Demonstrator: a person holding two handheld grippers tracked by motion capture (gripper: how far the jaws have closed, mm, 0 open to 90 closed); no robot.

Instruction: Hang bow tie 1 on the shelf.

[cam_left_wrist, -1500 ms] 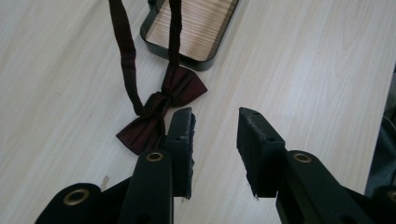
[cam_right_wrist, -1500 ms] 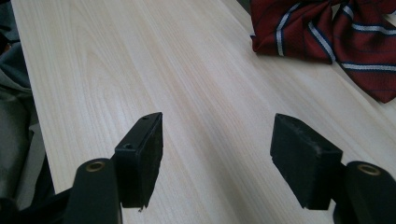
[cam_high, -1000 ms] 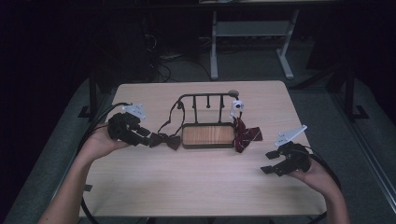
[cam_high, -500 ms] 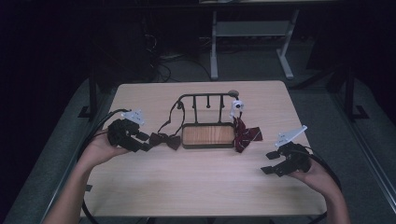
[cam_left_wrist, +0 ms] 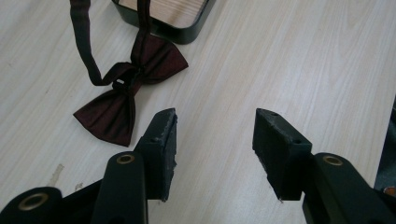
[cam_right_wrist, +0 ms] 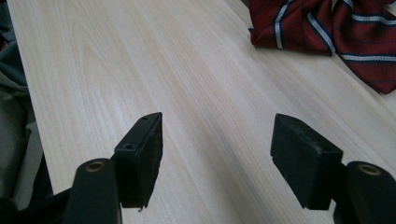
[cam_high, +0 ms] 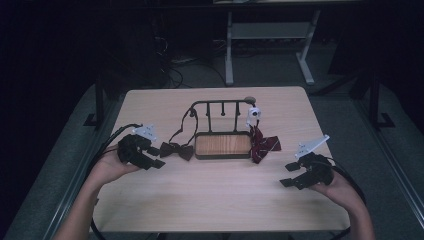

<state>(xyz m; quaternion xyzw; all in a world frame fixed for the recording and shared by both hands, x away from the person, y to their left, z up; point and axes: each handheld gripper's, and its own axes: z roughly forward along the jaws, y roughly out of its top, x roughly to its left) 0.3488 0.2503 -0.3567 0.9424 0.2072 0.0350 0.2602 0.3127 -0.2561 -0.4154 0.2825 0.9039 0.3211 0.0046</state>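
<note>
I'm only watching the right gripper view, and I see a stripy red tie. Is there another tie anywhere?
Observer: Yes, a plain dark bow tie lies on the table just ahead of the left gripper.
Operator: Is that gripper holding it?
Observer: No, its jaws stand open over bare wood, beside the bow tie.
Operator: What's between the two ties?
Observer: A black stand with a wooden base. The bow tie's strap runs up to its rail, and the stripy tie lies at its other end.
</note>
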